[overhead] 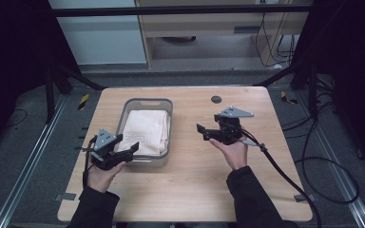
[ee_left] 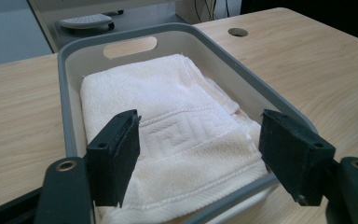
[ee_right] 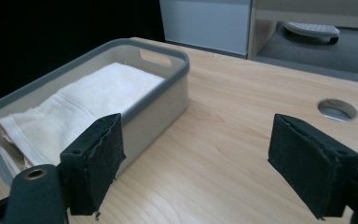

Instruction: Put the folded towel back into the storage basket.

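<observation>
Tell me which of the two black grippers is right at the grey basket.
The left gripper, hovering at the near rim of the grey plastic basket; the right gripper is over bare table.

Wooden table (overhead: 190, 190), round cable hole (overhead: 216, 99) near far edge; footrest (ee_right: 311, 30) on floor beyond.

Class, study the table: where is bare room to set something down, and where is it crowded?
Bare wood lies right of the grey basket, around the right tool, and along the table's near edge. The folded towel crowds the basket; the left tool hangs at its near end.
</observation>
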Action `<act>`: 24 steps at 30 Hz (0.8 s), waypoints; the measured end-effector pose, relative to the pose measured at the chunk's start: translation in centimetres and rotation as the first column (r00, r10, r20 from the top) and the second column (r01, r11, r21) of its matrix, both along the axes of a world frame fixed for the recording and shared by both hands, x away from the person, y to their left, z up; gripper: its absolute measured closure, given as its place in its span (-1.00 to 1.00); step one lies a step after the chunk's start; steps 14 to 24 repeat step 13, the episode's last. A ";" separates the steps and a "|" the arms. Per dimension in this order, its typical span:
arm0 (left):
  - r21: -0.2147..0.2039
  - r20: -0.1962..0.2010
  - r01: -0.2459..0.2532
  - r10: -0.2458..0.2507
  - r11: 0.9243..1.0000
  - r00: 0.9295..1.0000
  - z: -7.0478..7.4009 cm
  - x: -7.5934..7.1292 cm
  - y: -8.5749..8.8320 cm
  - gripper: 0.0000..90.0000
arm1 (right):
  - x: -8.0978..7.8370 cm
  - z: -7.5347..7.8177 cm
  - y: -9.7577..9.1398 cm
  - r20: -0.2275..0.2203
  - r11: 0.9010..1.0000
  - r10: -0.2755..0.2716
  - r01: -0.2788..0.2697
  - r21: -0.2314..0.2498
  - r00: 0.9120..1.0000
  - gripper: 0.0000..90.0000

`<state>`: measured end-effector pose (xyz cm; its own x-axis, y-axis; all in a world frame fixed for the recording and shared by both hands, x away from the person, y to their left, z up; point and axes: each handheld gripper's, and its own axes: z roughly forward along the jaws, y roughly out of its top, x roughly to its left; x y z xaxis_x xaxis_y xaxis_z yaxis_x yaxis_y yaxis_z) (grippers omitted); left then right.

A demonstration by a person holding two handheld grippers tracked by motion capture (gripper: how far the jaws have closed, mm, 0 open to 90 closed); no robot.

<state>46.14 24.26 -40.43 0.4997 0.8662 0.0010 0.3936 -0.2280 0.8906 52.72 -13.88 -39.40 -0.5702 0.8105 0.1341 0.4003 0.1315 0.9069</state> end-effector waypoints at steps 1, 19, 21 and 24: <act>0.003 0.002 -0.001 0.001 1.000 1.000 -0.1 -0.1 0.0 -0.40 | -0.4 -0.3 -0.7 -0.002 1.000 -0.007 0.007 -0.003 1.000 -0.62; 0.005 0.007 0.004 -0.004 1.000 1.000 -1.5 -2.7 1.3 -0.44 | -4.2 -3.3 -7.3 -0.009 0.997 -0.066 0.066 -0.030 0.998 -0.69; 0.005 0.007 0.004 -0.004 1.000 1.000 -1.5 -2.7 1.3 -0.44 | -4.2 -3.3 -7.3 -0.009 0.997 -0.066 0.066 -0.030 0.998 -0.69; 0.005 0.007 0.004 -0.004 1.000 1.000 -1.5 -2.7 1.3 -0.44 | -4.2 -3.3 -7.3 -0.009 0.997 -0.066 0.066 -0.030 0.998 -0.69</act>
